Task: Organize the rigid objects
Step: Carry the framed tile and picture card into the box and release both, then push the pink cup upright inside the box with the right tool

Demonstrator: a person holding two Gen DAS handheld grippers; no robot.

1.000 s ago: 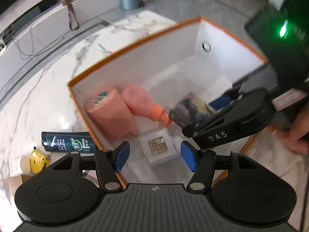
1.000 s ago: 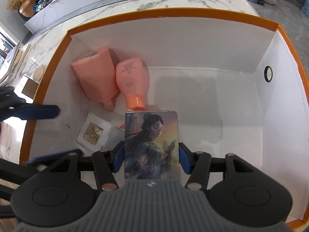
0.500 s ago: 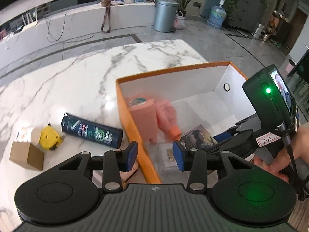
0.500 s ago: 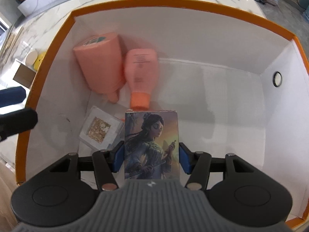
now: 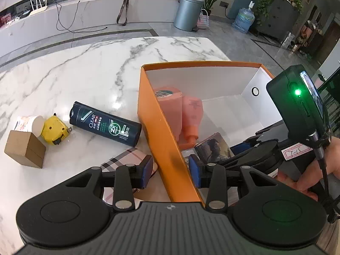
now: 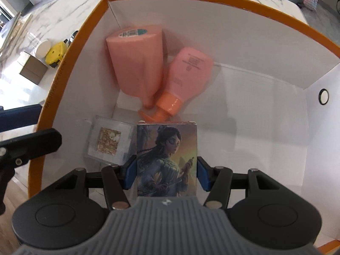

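Note:
An orange box with white inside (image 5: pixel 157 131) (image 6: pixel 63 68) stands on the marble table. In it lie two pink bottles (image 6: pixel 138 63) (image 6: pixel 189 70) and a clear case with a gold square (image 6: pixel 107 141). My right gripper (image 6: pixel 166 171) is shut on a picture box with a woman on it (image 6: pixel 166 157) (image 5: pixel 214 147), held low inside the orange box beside the clear case. My left gripper (image 5: pixel 171 173) is open and empty, its jaws either side of the box's near left wall. A dark CLEAR shampoo bottle (image 5: pixel 105 123), a yellow tape measure (image 5: pixel 54 129) and a brown cardboard cube (image 5: pixel 24 149) lie on the table to the left.
A white round tub (image 5: pixel 31 123) lies behind the tape measure. A plaid pink cloth (image 5: pixel 125 157) lies under my left gripper. A grey bin (image 5: pixel 188 11) and a water jug (image 5: pixel 243 20) stand on the floor beyond the table.
My left gripper has pulled back and to the left, out of the box to its left wall. My right gripper has gone lower into the box with the picture box.

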